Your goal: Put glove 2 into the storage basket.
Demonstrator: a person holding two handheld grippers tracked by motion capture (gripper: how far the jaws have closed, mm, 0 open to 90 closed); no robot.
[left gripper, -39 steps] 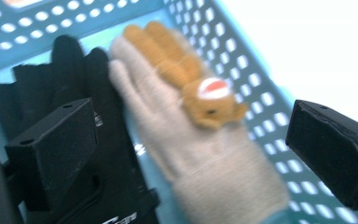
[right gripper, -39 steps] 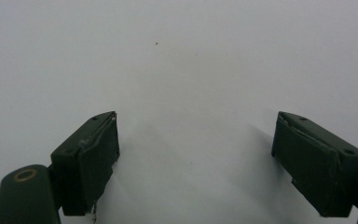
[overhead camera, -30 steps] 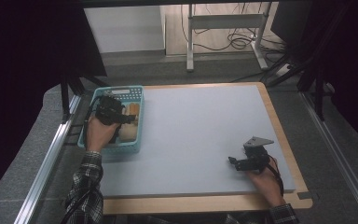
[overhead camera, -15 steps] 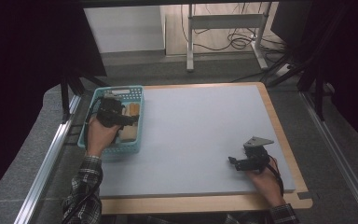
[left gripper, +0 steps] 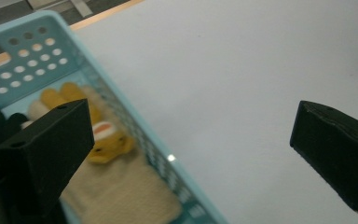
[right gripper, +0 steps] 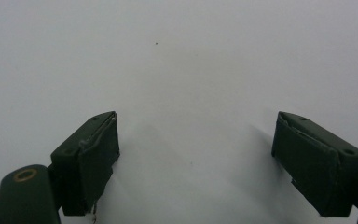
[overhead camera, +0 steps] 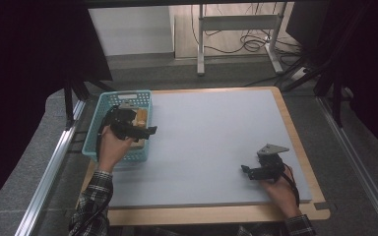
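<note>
Left gripper [overhead camera: 139, 129] jaws wide apart over the turquoise basket [overhead camera: 94, 142] (right gripper [overhead camera: 257, 172] idle, also apart); drop straight onto the plush toy [left gripper: 105, 140] lying inside, clear of the wall.

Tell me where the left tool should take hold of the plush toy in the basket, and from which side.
Probably grip the plush toy across its yellow head end, coming from above. It lies flat in the basket on a cream cloth, close to the wall, so a sideways approach looks blocked. The left tool is over the basket with its jaws wide apart.
</note>
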